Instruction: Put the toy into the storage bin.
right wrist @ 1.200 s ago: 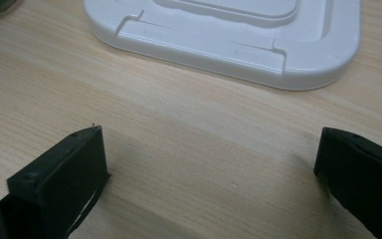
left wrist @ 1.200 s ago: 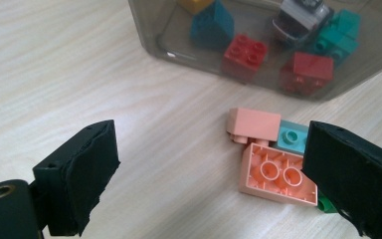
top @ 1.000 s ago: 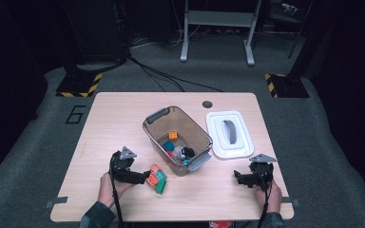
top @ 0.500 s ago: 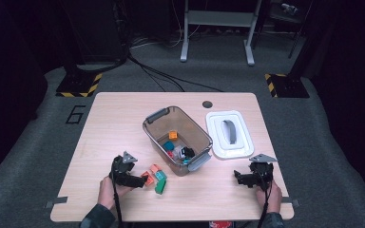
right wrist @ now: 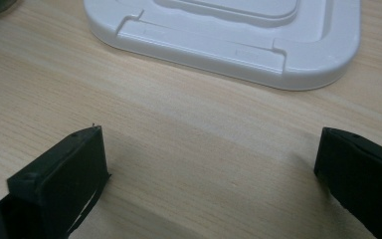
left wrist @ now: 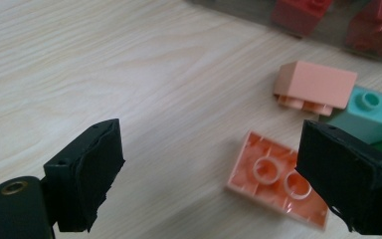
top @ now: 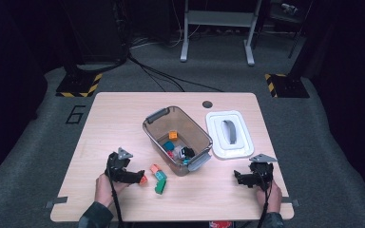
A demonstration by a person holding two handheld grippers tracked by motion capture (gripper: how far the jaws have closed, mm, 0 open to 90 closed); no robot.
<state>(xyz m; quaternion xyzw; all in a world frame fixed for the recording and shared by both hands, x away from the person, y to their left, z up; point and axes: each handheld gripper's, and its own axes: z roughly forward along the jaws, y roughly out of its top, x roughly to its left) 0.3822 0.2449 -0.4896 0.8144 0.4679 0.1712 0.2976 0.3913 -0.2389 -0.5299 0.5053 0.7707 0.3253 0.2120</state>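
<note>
My left gripper (top: 139,178) rests low over the table's front left and points right at a small group of bricks. Its jaws stand open (left wrist: 214,169). An orange brick (left wrist: 273,181) lies upside down on the wood between them, close to the right jaw, and no pad presses on it. Just beyond lie a salmon brick (left wrist: 316,84), a teal brick (left wrist: 373,114) and a green brick (top: 160,186). My right gripper (top: 238,178) sits at the front right, open (right wrist: 209,164), with only bare wood between its jaws.
A clear bin (top: 147,130) with grey handles stands mid-table and holds several coloured bricks. Its white lid (top: 229,135) lies flat to the right, just beyond the right gripper (right wrist: 229,45). Black cables trail from both grippers toward the person.
The left gripper has drawn back a little to the left from the brick group. One orange brick now lies apart from the others, by its tips. The right gripper has kept still.
</note>
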